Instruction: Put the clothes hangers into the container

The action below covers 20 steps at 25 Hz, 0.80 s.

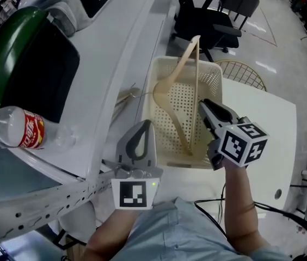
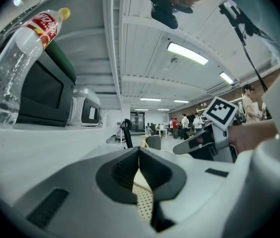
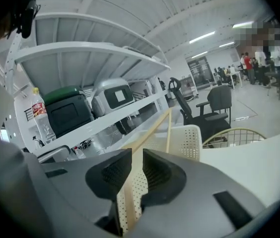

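Desk, head view: your white desk fills the frame, with a glossy floor and a black chair beyond it.
Basket: a cream perforated basket stands on the desk straight ahead of you.
Hanger: one wooden hanger leans inside the basket, its top poking above the far rim.
Right claw: your right claw reaches over the near rim to that hanger.
Left claw: your left claw hovers just left of the basket.
Progress: one hanger is in but not let go, I judge. Thin pale pieces on the desk left of the basket may be more hangers, but they are too small to tell.
Room, left gripper view: a bottle with a red label lies beside a dark box, under strip lights.
Left claw state: the tips are pressed together with nothing between them, and basket mesh shows below them.
Right claw state, right gripper view: it is pinching a straight bar of the hanger, which runs up between the pads.
Room: a white shelf runs above the desk, and people stand far off.
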### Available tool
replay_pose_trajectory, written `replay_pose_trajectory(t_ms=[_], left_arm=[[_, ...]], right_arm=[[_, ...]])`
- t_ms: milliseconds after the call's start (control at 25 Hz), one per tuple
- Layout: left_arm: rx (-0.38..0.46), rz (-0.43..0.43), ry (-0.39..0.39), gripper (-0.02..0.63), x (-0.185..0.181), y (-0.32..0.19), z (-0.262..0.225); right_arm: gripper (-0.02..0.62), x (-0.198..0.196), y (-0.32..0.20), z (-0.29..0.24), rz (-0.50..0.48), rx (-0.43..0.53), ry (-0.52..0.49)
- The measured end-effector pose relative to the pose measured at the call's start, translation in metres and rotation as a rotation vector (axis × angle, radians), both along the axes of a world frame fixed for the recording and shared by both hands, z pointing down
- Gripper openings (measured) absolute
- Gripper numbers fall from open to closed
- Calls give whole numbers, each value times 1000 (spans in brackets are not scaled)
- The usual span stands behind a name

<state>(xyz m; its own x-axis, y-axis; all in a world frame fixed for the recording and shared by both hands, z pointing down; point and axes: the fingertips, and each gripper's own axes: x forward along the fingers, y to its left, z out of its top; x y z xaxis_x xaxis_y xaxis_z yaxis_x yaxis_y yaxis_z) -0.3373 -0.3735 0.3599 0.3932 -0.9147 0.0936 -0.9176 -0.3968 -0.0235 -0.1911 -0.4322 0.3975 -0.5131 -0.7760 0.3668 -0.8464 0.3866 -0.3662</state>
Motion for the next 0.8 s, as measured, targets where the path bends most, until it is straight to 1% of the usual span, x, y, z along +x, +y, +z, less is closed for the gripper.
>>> replay_pose_trajectory(t_ms=[160,360,480,600,680,800], left_arm=[[17,2,6,12,6,4,-8],[60,7,12,12,17,10,-21],[108,13,-18,12,22,16,-28],[107,25,-3,12,31,23,-33],[112,33,2,12,37,27,-37],[124,39,-10,12,44,32,-42]], right_arm=[[72,22,14,-11,46,28,-4],[70,39,40,-17,69,51,3],[67,42,58,-21,70,75,11],[66,38,78,-20,61,100,16],[55,38,88,-22,74,135,25],[37,39,99,-32,109,223,74]])
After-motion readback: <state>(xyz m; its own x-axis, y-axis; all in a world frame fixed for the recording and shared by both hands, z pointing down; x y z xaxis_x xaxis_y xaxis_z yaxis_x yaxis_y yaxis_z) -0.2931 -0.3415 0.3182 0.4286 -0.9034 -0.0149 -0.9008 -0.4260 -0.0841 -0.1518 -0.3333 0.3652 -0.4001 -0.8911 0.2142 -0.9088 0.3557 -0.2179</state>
